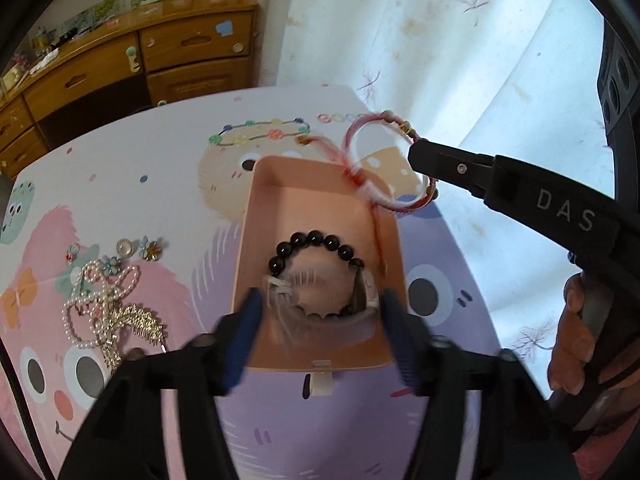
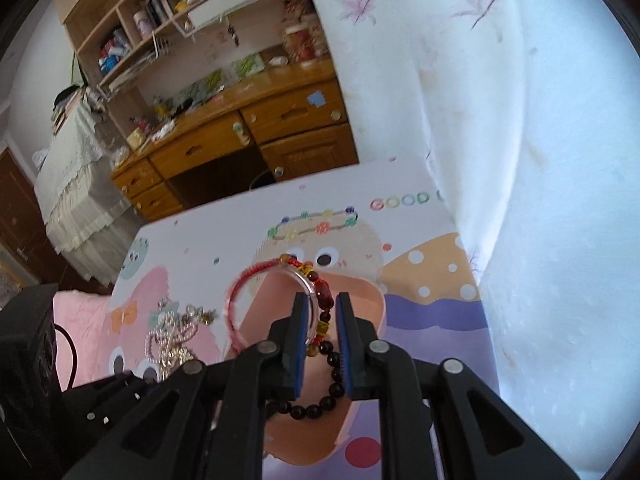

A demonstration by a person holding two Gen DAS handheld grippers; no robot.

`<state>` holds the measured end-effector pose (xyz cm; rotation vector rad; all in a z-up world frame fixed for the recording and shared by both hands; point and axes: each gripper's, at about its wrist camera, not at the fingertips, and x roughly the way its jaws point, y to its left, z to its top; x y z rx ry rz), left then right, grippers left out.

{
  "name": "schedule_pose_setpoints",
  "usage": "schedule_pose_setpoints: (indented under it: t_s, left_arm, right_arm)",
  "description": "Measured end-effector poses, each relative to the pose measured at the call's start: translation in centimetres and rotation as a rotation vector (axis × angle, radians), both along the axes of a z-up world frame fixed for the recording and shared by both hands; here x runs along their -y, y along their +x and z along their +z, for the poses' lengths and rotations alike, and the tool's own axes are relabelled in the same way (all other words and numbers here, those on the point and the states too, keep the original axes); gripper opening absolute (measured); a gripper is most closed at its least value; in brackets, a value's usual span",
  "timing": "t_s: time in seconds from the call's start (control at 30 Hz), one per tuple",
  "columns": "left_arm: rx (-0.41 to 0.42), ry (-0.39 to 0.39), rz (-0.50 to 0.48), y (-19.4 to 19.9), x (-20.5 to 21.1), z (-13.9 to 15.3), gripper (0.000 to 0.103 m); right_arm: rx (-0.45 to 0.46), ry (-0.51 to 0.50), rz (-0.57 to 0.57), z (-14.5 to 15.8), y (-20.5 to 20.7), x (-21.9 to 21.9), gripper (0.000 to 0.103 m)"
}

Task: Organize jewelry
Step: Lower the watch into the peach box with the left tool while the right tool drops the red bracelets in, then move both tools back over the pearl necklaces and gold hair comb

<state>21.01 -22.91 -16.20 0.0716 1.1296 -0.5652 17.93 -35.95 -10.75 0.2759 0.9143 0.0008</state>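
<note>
While its arm reads "DAS", the right gripper pinches a red-and-clear bangle above the pink box's far corner. Spread wide, the left gripper straddles a black bead bracelet inside the box. "GOOD" shows on the mat.

Glossy black beads lie in a matt pink, probably plastic, tray; left, lustrous pearls. Far off, a varnished wooden desk.
</note>
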Motion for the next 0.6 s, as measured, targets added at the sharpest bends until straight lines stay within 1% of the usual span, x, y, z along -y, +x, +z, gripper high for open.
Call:
schedule_pose_setpoints:
  t_s: [0.03,0.1,0.2,0.23,0.3,0.4,0.5,0.6]
  left_arm:
    - [-0.012,0.0,-0.004,0.1,0.0,-0.1,0.063]
    - [-0.028,0.004,0.0,0.3,-0.2,-0.3,0.063]
    - [-0.041,0.021,0.024,0.7,-0.8,-0.6,0.065]
    - [-0.043,0.026,0.035,0.8,-1.1,-0.6,0.067]
    - [-0.042,0.031,0.058,1.1,-1.9,-0.6,0.072]
    - [-0.041,0.042,0.09,1.2,-3.3,-0.7,0.079]
    - [-0.035,0.073,0.127,1.6,-5.0,-0.8,0.08]
    - [-0.032,0.105,0.169,1.9,-7.1,-1.0,0.08]
  right_arm:
    - [-0.007,0.0,0.002,-0.1,0.1,0.0,0.033]
    - [0.001,0.005,0.006,-0.3,0.0,0.1,0.041]
    - [0.006,0.014,0.007,-0.4,0.0,0.1,0.043]
    - [0.003,0.018,0.005,-0.4,0.0,0.1,0.046]
    - [-0.008,0.029,0.0,-0.7,0.1,0.0,0.052]
    - [-0.015,0.046,-0.006,-0.7,0.1,-0.1,0.058]
    - [-0.02,0.072,-0.017,-0.7,0.1,-0.4,0.068]
    - [-0.023,0.105,-0.019,-0.7,0.0,-0.9,0.072]
